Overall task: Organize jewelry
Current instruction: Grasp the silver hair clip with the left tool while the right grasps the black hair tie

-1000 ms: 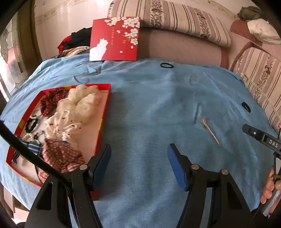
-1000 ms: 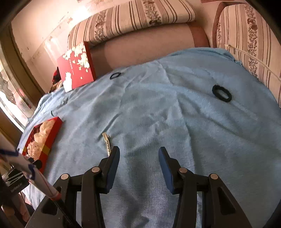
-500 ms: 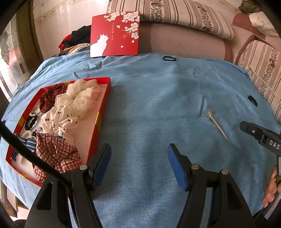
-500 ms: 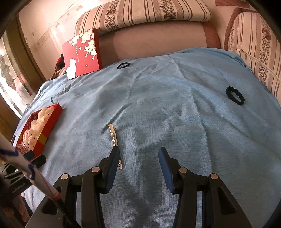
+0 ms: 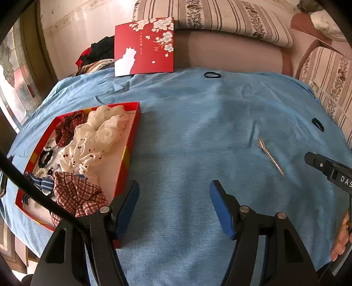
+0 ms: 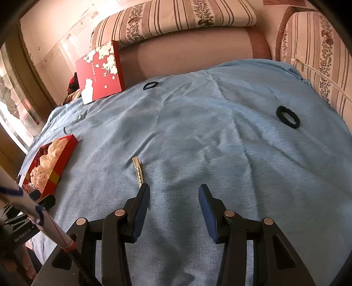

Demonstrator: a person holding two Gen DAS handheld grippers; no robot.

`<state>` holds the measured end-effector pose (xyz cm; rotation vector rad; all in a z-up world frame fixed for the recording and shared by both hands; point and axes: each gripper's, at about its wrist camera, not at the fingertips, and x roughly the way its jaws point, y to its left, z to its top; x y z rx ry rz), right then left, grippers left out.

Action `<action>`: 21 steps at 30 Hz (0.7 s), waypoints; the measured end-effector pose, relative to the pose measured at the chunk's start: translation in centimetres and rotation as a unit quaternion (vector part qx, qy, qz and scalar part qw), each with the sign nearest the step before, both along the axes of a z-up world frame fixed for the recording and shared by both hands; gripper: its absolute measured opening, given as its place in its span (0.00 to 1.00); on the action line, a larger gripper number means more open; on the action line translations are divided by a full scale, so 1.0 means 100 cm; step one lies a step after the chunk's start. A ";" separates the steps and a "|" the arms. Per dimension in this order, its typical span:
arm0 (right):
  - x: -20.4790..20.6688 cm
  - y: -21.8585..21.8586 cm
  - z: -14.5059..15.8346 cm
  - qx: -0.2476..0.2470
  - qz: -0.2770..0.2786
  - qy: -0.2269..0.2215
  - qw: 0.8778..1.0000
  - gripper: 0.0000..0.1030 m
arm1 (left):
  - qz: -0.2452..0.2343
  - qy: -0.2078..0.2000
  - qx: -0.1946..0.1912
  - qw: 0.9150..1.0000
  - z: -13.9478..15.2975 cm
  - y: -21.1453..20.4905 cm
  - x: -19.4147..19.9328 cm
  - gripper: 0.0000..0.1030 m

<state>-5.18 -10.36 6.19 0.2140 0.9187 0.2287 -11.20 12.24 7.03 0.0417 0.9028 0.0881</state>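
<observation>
A red box (image 5: 129,140) (image 6: 63,155) lies on the blue cloth at the left, holding white, red and checked scrunchies (image 5: 99,129) and small hair ties. A silver hair clip (image 5: 270,157) (image 6: 138,168) lies on the cloth. Its lower end sits just ahead of my right gripper's left finger. A thin black hair tie (image 5: 212,75) (image 6: 150,85) lies far back near the box lid. A thick black hair tie (image 5: 318,124) (image 6: 288,116) lies at the right. My left gripper (image 5: 173,198) is open and empty beside the box. My right gripper (image 6: 173,198) is open and empty.
The red lid with white flowers (image 5: 144,46) (image 6: 100,71) leans against the striped sofa back (image 5: 220,19). A striped cushion (image 6: 319,55) borders the right side. Dark clothes (image 5: 99,52) lie at the back left. The blue cloth (image 5: 198,123) covers the whole surface.
Both views shifted slightly: the box and clip sit a little further away in the left view. In the right view the clip emerged from behind the left finger and now lies mostly ahead of it.
</observation>
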 end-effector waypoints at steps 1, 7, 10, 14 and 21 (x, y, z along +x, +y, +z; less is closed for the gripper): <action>-0.001 -0.001 0.000 0.002 -0.002 0.000 1.000 0.48 | -0.003 0.001 0.001 1.000 0.001 -0.003 0.001 0.63; -0.004 -0.028 0.012 0.021 -0.030 -0.012 0.999 0.48 | -0.022 0.019 -0.034 0.999 0.005 -0.016 0.010 0.63; 0.002 -0.060 0.018 0.037 -0.058 -0.013 0.998 0.50 | -0.036 0.026 -0.059 0.997 0.007 -0.025 0.018 0.63; 0.019 -0.110 0.024 0.048 -0.103 -0.010 0.993 0.52 | -0.071 0.051 -0.096 0.992 0.003 -0.048 0.034 0.50; 0.063 -0.182 0.008 0.073 -0.156 0.007 0.985 0.52 | -0.128 0.087 -0.107 0.982 -0.019 -0.106 0.066 0.35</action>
